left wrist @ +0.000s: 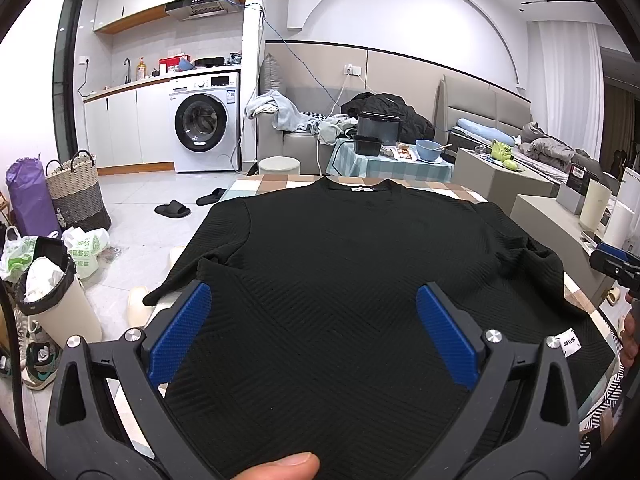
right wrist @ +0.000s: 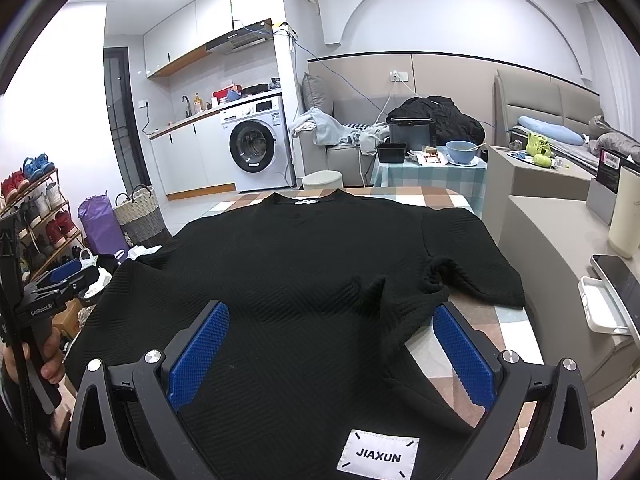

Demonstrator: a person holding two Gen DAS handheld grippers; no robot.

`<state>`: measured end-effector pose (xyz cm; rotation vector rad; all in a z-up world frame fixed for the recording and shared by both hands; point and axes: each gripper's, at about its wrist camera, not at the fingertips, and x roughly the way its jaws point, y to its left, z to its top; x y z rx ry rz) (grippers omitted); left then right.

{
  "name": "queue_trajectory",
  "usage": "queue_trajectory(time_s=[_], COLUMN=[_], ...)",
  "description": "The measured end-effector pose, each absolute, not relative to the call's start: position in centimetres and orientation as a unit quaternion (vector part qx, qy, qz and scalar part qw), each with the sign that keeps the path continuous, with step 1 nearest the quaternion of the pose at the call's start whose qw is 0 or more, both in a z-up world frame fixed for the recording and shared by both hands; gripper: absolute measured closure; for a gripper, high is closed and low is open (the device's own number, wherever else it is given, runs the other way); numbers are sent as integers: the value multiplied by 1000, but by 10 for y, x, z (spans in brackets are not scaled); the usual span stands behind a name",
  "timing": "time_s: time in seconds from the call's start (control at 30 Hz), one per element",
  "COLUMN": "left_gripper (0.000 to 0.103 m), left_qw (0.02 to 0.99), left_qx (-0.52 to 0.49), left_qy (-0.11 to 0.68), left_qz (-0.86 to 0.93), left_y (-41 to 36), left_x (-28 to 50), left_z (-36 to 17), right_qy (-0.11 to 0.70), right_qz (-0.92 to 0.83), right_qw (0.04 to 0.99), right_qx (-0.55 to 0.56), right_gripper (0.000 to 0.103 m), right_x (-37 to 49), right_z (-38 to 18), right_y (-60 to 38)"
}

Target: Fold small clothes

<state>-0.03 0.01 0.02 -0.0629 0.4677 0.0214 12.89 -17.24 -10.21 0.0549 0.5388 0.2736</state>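
Note:
A black short-sleeved knit top lies spread flat on a checked table, collar far from me, hem near. It also shows in the right wrist view, with a white JIAXUN label at its hem and a wrinkle by the right sleeve. My left gripper is open above the hem's left part. My right gripper is open above the hem's right part, holding nothing. The left gripper's body shows at the left of the right wrist view.
A low beige counter stands right of the table, with a white tray, a phone and a cream cylinder. Left on the floor are a bin, bags, a basket and slippers. A second small table stands behind.

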Motion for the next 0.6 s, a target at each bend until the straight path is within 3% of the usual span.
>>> queue_trajectory(time_s=[0.6], left_gripper=[1], left_qw=[972], left_qx=[-32], left_qy=[233], left_qz=[10], left_y=[0], left_x=[0], left_z=[0], right_qy=[264], right_qz=[137], right_qw=[954], right_qx=[25], right_gripper=[0], right_x=[129], right_z=[-102], right_y=[-172])
